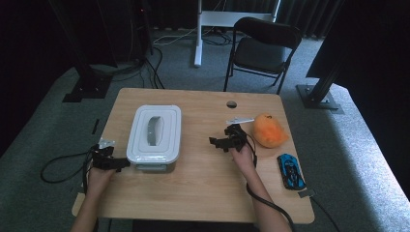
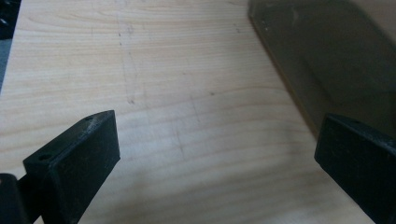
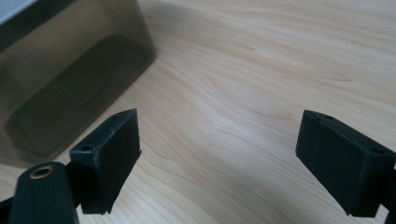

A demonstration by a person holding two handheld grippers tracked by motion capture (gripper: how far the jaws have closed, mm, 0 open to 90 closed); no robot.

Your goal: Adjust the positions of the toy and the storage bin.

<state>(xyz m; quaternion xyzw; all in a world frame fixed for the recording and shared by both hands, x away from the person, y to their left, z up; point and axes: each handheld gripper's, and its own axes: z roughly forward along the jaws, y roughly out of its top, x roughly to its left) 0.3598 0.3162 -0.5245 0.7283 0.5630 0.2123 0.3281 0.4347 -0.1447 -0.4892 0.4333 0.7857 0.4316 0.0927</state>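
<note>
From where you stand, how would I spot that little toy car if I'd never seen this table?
Start at the wooden table and go to its right edge, near the front corner. Past the right gripper lies a plump orange soft toy; the toy car sits just nearer the person than that. It is the one bright blue thing there, small, flat and glossy with dark windows.

Both forearms come in from the near edge. The left gripper [image 1: 110, 163] sits low at the left, jaws spread wide and holding nothing. The right gripper [image 1: 223, 141] sits right of centre, pointing left, jaws likewise wide apart and empty
</note>
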